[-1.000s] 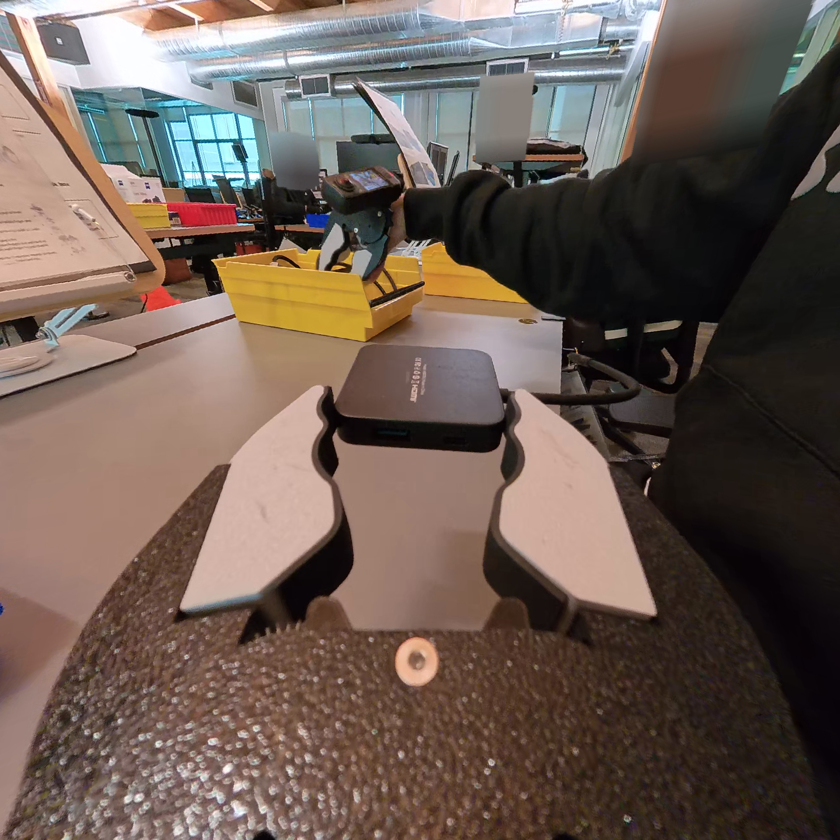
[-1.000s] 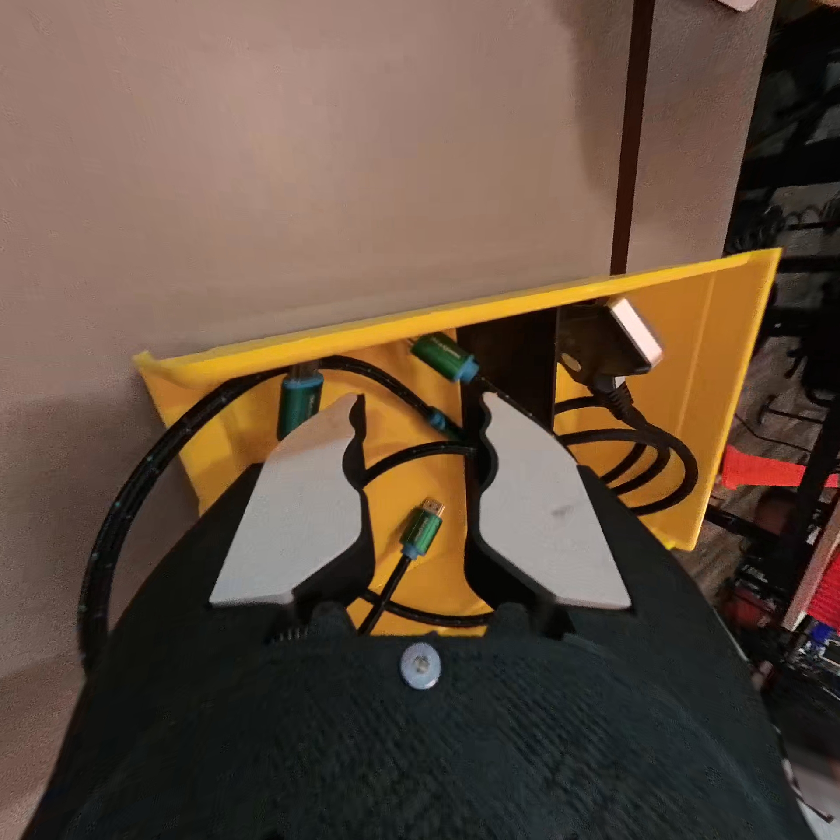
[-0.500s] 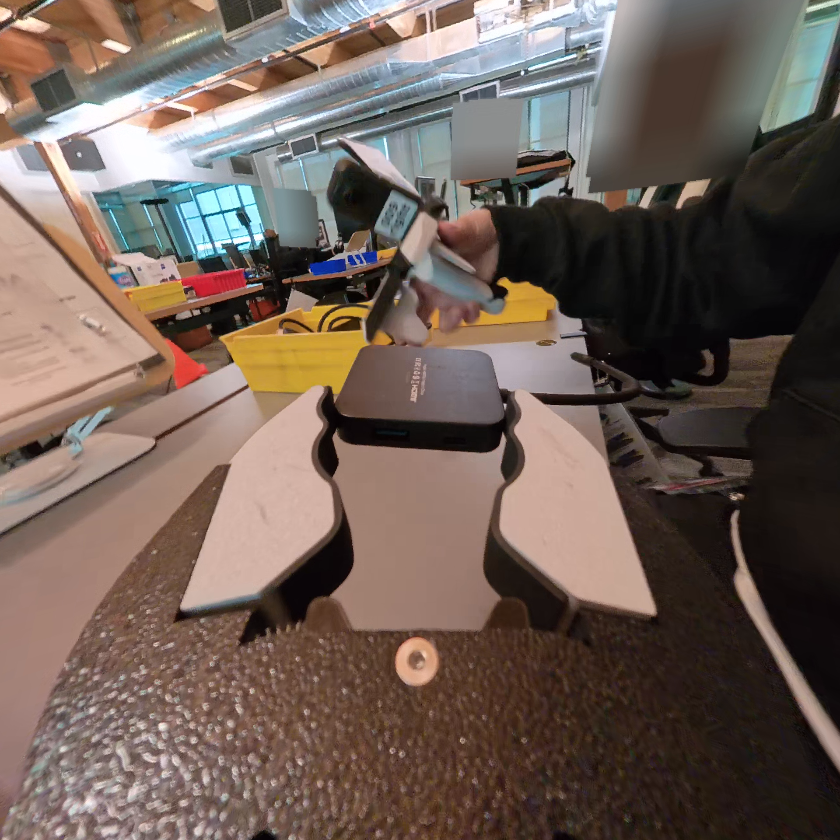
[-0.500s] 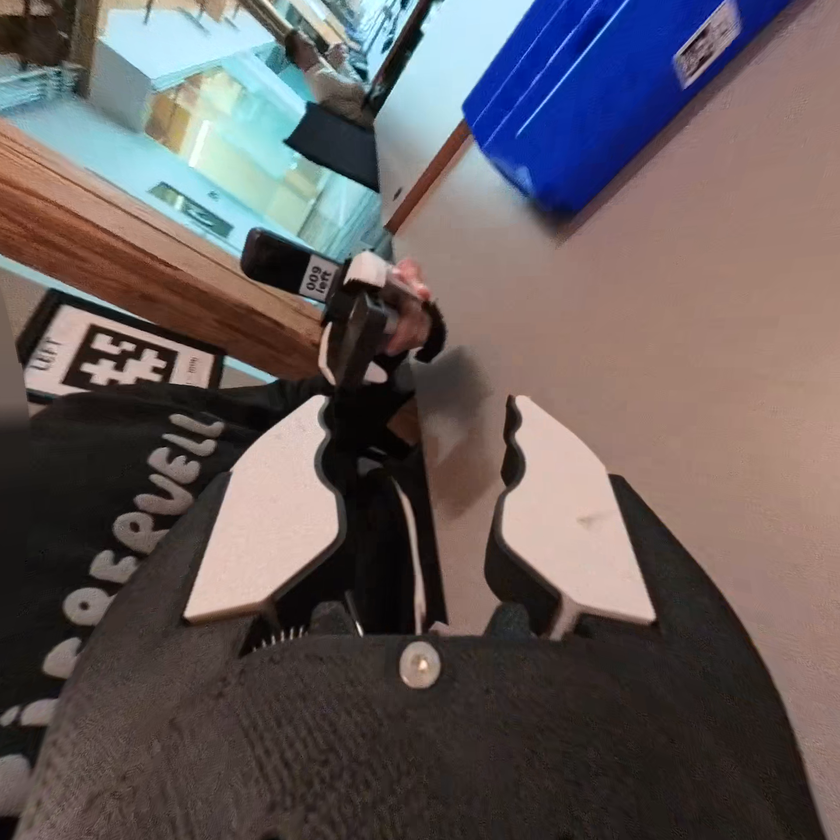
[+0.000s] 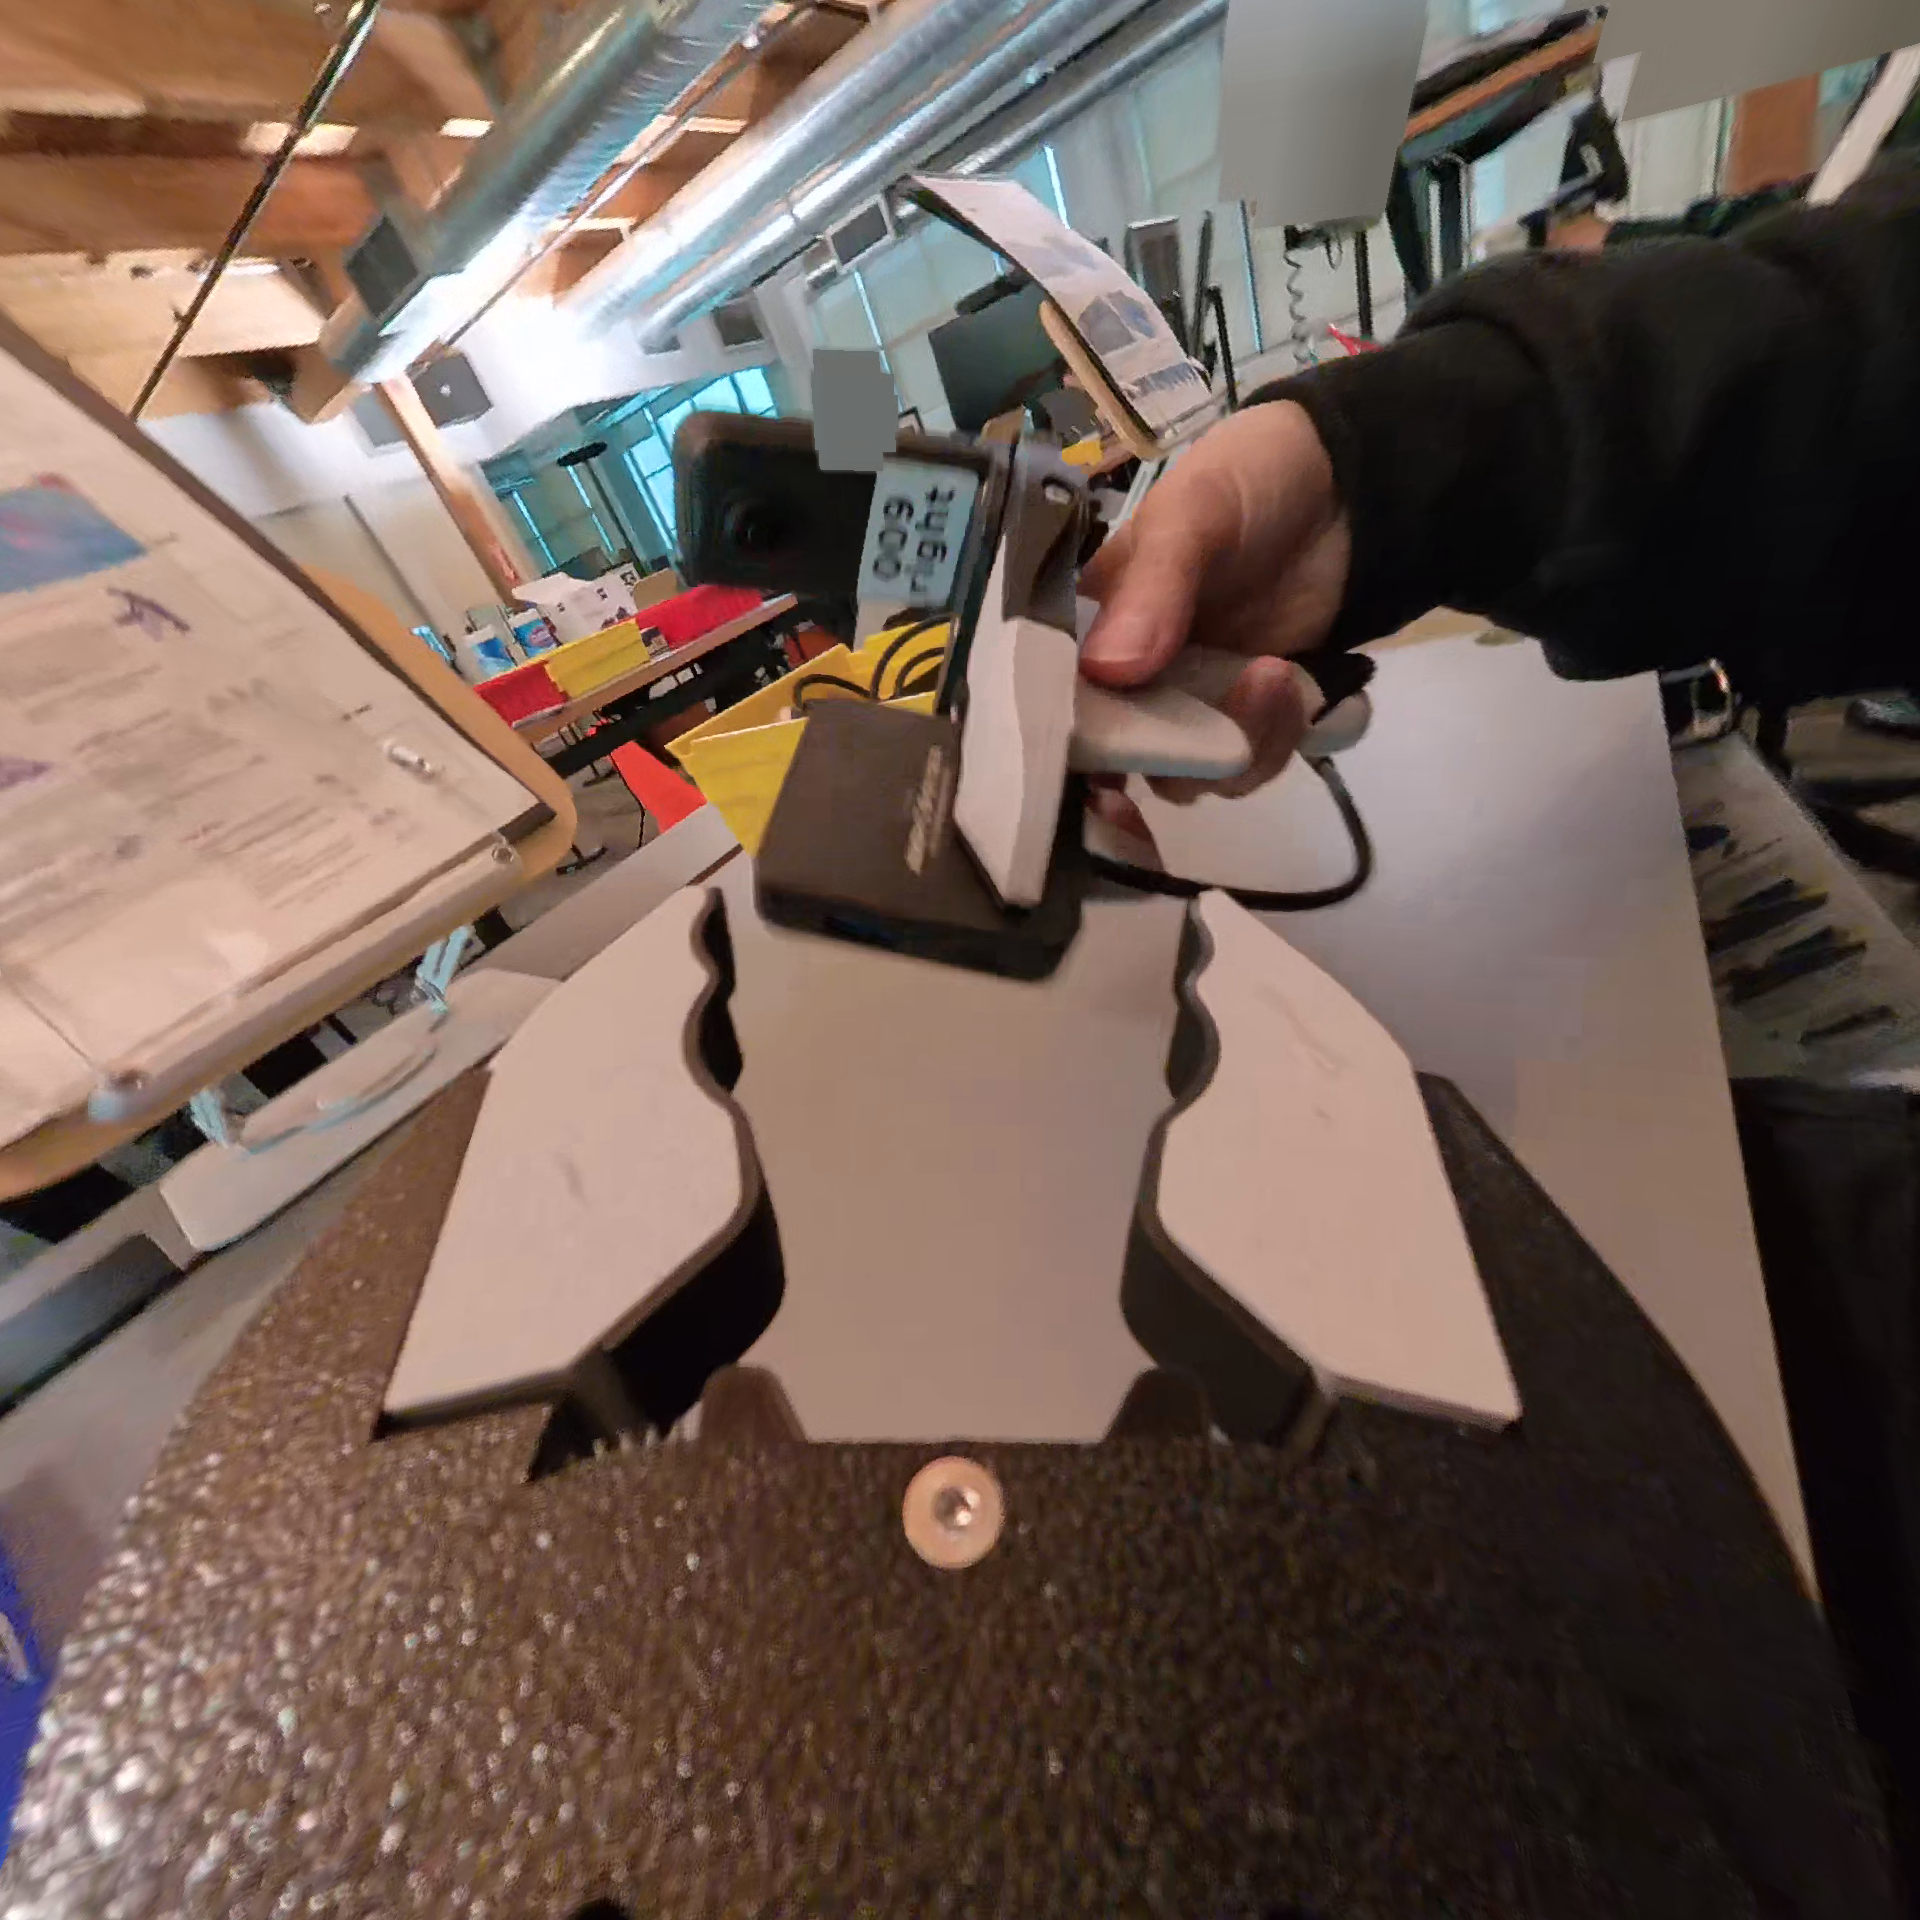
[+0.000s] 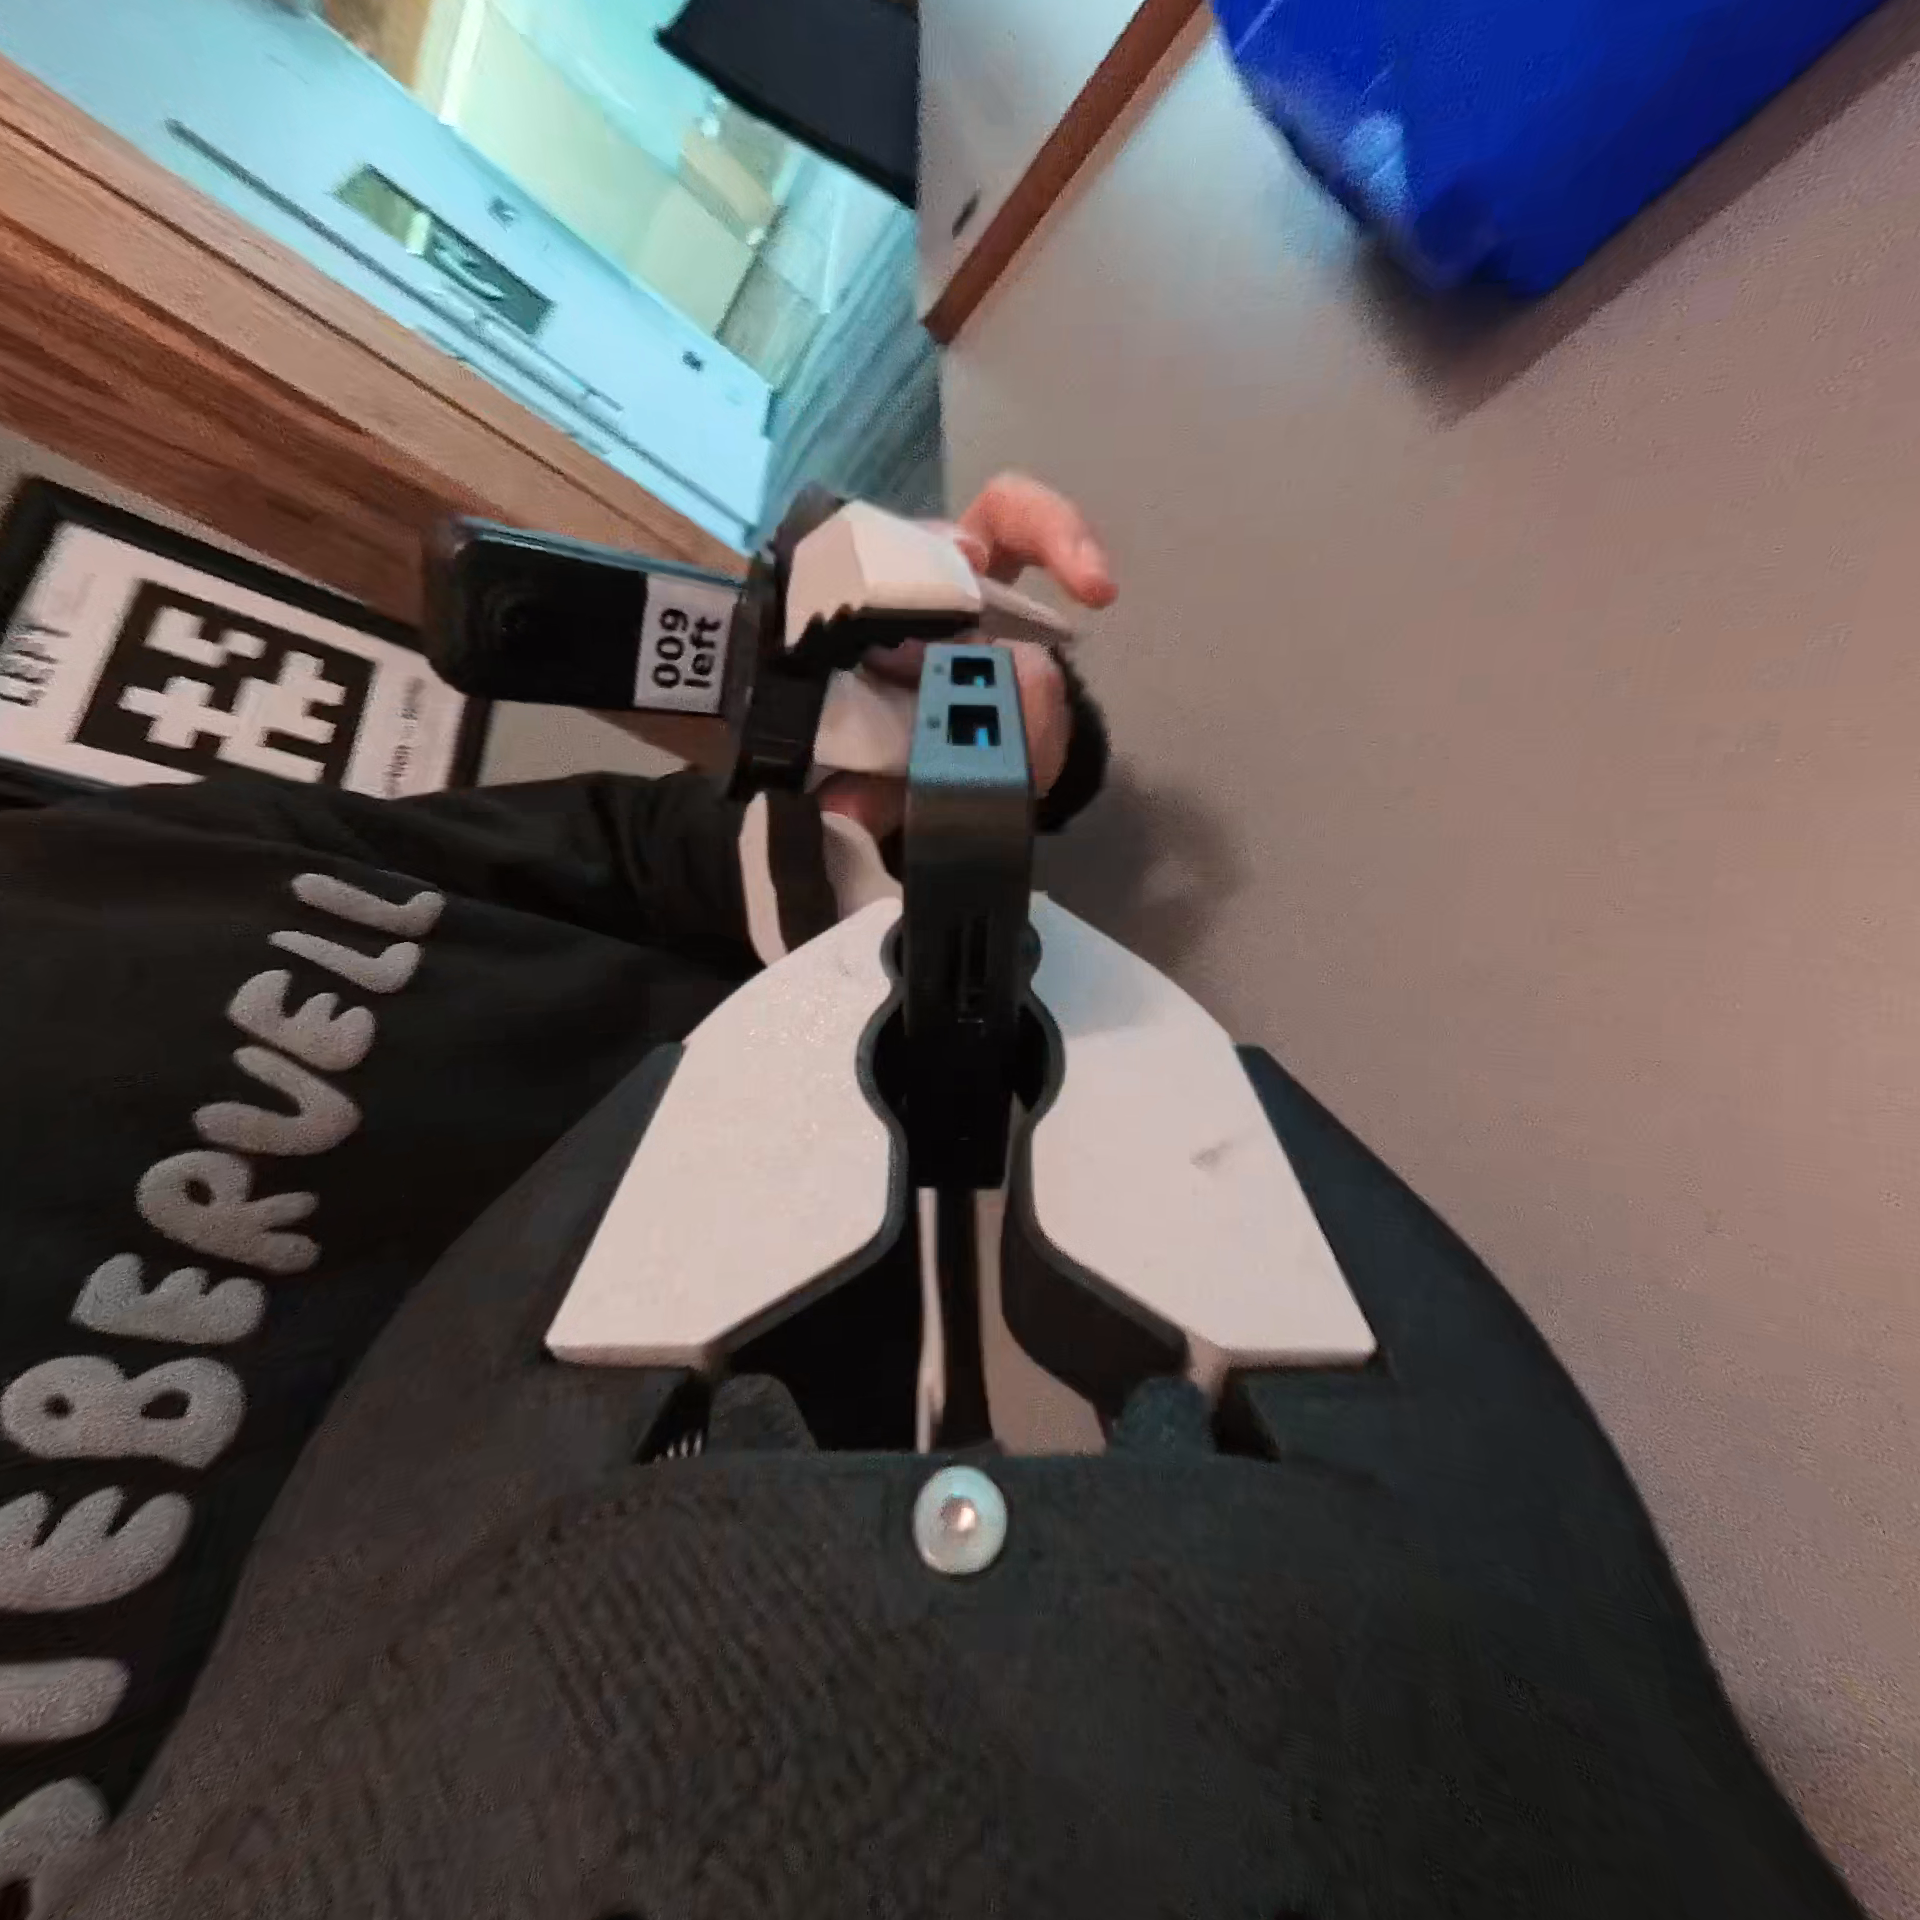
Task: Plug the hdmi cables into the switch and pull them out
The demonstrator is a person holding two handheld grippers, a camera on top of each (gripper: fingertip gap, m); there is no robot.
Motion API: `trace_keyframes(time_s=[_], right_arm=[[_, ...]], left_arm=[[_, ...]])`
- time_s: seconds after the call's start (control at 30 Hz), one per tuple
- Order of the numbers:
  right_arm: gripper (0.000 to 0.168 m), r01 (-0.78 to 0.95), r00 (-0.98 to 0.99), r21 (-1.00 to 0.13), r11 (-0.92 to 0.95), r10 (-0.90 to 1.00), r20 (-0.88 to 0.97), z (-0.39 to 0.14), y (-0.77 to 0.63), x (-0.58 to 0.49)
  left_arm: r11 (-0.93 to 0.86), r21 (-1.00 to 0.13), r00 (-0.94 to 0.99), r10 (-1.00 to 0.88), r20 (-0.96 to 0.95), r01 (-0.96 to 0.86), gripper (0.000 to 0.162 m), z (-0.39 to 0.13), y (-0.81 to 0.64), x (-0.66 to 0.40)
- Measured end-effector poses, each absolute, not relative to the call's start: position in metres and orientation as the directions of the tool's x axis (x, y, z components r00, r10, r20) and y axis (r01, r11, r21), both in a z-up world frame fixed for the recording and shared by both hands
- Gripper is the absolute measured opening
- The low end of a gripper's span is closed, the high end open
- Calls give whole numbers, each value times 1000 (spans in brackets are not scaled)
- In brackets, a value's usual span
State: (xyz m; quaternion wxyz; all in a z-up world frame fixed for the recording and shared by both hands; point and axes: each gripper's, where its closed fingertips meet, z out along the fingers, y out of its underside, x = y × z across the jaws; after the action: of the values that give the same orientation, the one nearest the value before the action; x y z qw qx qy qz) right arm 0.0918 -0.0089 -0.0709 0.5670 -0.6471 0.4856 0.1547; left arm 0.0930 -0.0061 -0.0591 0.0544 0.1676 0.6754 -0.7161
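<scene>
The black switch (image 5: 883, 831) is lifted off the grey table (image 5: 1455, 935) and tilted, just beyond my left gripper's fingertips. My right gripper (image 6: 961, 935) is shut on it; in the right wrist view the switch (image 6: 966, 810) stands edge-on between the fingers, two ports facing away. In the left wrist view one white finger (image 5: 1013, 769) of the right gripper lies on top of the switch. The switch's black cable (image 5: 1299, 883) loops off to the right. My left gripper (image 5: 951, 997) is open and empty, and also shows in the right wrist view (image 6: 894, 655).
A yellow bin (image 5: 748, 769) holding cables stands behind the switch. A tilted document stand (image 5: 208, 779) is at the left. A blue bin (image 6: 1507, 135) sits farther along the table. The table edge and a person's black sleeve (image 5: 1662, 436) are at the right.
The right gripper came from the yellow bin, shut on the switch and lifted it, tilted. The switch has left the left gripper's fingertips, and those fingers now stand apart from it.
</scene>
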Motion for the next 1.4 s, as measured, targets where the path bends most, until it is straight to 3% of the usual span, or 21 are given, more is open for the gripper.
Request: trace_keyframes(time_s=[0.1,0.2,0.3,0.37,0.47,0.6,0.8,1.0,1.13,1.2,1.27,1.33,1.4], right_arm=[[15,-703,472,-708,74,-696,-541,-49,-83,108],[14,-624,393,-761,-175,-913,-112,-25,-193,112],[15,-657,306,-579,-484,-872,381,-2,-317,104],[15,-786,265,-375,-492,-816,514,1,-390,90],[15,-876,329,-109,-469,-748,576,-7,-459,76],[15,-851,506,185,-491,-672,541,-40,-501,68],[15,-692,702,501,-520,-647,298,-79,-531,48],[14,-570,757,632,-526,-634,155,-85,-548,55],[29,-481,798,658,-580,-601,54,-100,-546,54],[35,-501,804,639,-583,-587,95,-99,-549,63],[53,-526,829,633,-568,-510,230,-86,-560,83],[52,-556,831,594,-582,-404,382,-66,-565,107],[51,-606,781,479,-636,-358,513,-45,-555,127]], left_arm=[[-101,-979,-973,135,-188,175,82,-65,-3,102],[-164,-984,-989,119,-88,68,77,-64,0,108],[-293,-956,-996,89,6,-32,65,-50,5,114],[-320,-943,-991,125,54,-92,63,-49,1,111],[-326,-944,-994,112,16,-52,66,-52,-7,106],[-344,-933,-994,-11,-110,107,71,-51,-10,103],[-266,-958,-990,62,-126,105,70,-60,-13,96],[-172,-984,-989,132,-62,39,71,-68,-22,98],[-117,-993,-983,184,-3,-19,72,-73,-29,98],[-108,-993,-979,203,19,-41,73,-74,-30,99],[-101,-994,-976,215,28,-50,73,-74,-30,98],[-90,-995,-974,226,25,-46,73,-76,-32,97],[-81,-996,-973,229,10,-30,73,-77,-34,95]])
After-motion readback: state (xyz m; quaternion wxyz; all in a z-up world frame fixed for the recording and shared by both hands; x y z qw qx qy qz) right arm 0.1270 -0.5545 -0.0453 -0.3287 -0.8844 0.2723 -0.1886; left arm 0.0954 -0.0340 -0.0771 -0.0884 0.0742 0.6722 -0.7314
